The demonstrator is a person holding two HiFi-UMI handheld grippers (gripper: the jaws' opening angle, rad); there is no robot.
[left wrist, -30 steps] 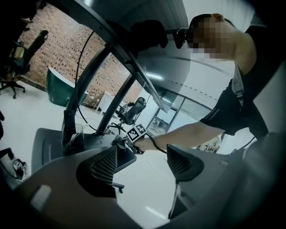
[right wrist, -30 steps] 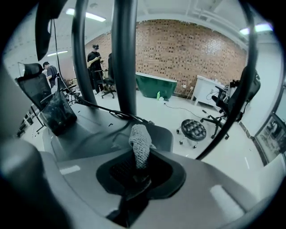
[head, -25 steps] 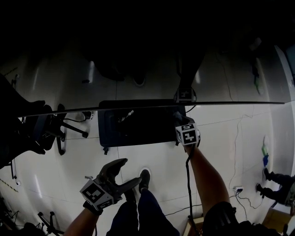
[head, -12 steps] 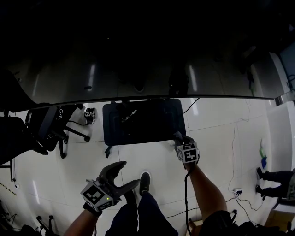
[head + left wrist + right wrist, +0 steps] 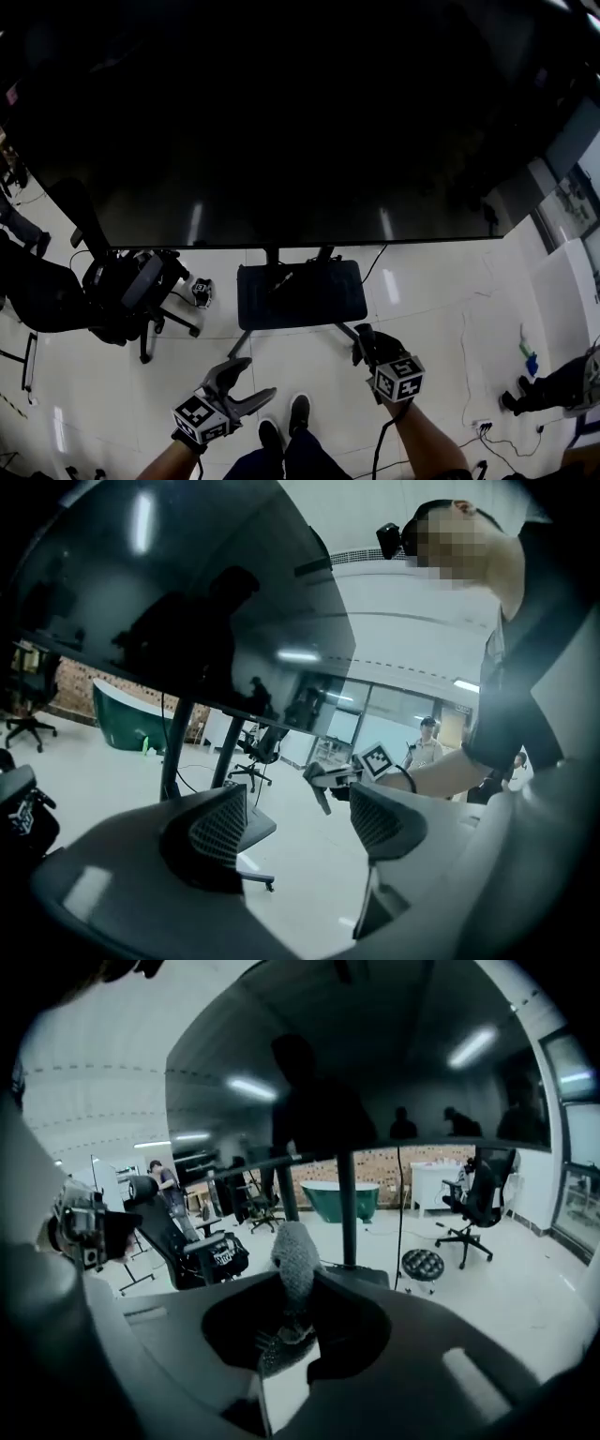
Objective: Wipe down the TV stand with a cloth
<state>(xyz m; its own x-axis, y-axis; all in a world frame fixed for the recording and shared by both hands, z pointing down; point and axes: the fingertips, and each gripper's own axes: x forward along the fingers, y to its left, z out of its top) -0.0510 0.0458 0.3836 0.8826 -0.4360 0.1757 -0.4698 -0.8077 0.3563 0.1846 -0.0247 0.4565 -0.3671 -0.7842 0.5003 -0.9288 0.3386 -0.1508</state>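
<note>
The TV stand's dark base shelf [image 5: 300, 293] sits on the white floor under a large black TV screen [image 5: 281, 122]. My right gripper [image 5: 364, 339] hovers just off the shelf's front right corner, shut on a grey knitted cloth [image 5: 294, 1258] that sticks up from between the jaws. In the right gripper view the stand's poles [image 5: 347, 1206] rise just beyond the cloth. My left gripper [image 5: 255, 380] hangs lower left of the shelf, open and empty, its fingers [image 5: 217, 827] spread wide; in its view the stand's poles [image 5: 173, 752] stand to the left.
A black office chair [image 5: 131, 292] stands left of the stand. Cables [image 5: 487, 412] trail on the floor at the right, near another person [image 5: 553, 386]. Behind the stand are a green tub [image 5: 342, 1199], a round stool [image 5: 422, 1265] and another chair [image 5: 483, 1194].
My right gripper has pulled back from the shelf's right edge toward my body. The view has lifted, so the TV screen now fills the top. The left gripper has barely shifted.
</note>
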